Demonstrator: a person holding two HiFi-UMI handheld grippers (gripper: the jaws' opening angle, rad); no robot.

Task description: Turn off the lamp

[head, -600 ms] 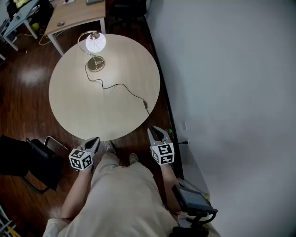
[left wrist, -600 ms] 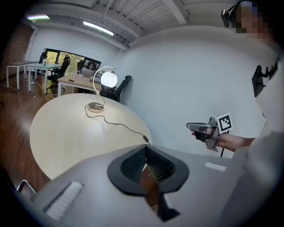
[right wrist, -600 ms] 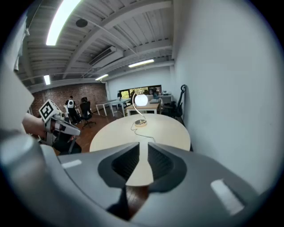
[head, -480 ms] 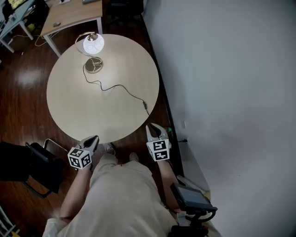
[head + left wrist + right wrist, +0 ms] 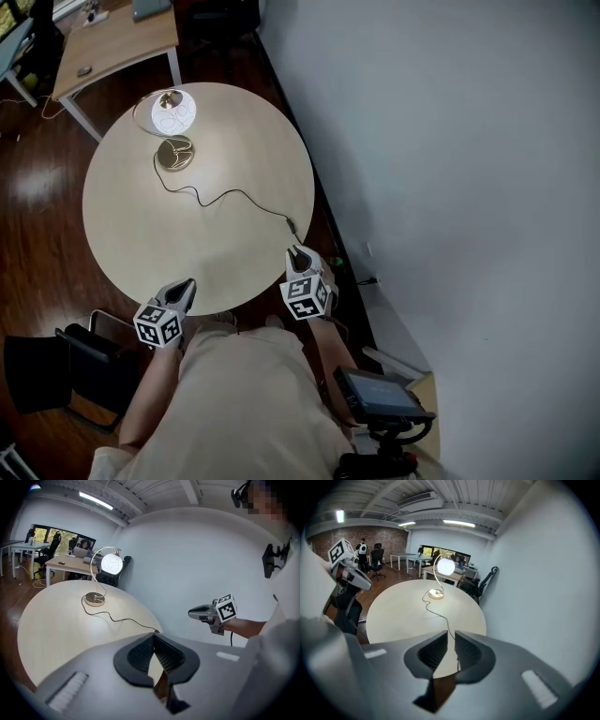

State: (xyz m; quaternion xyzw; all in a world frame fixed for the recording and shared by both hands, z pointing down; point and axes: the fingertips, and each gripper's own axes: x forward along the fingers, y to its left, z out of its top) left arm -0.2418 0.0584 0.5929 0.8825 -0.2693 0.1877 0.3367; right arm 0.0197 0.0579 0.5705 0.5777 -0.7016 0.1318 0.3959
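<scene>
The lamp stands at the far side of the round table (image 5: 141, 253), its globe (image 5: 172, 112) lit above a brass base (image 5: 174, 153). A black cord (image 5: 234, 194) runs from the base to an inline switch (image 5: 292, 225) near the table's right edge. My right gripper (image 5: 299, 253) hovers at the rim just short of that switch, its jaws a narrow gap apart with nothing between them; past them I see the cord (image 5: 440, 616) and the globe (image 5: 446, 566). My left gripper (image 5: 185, 289) sits at the near edge, shut and empty. The lit globe (image 5: 112, 564) shows far off.
A grey wall (image 5: 450, 187) runs close along the table's right side. A wooden desk (image 5: 112, 42) stands beyond the lamp. A black chair (image 5: 56, 370) is at my left on the dark wood floor. More desks and chairs fill the room behind.
My right gripper has moved forward to the table's rim, closer to the cord's switch. The left gripper has hardly moved. The lamp is still lit.
</scene>
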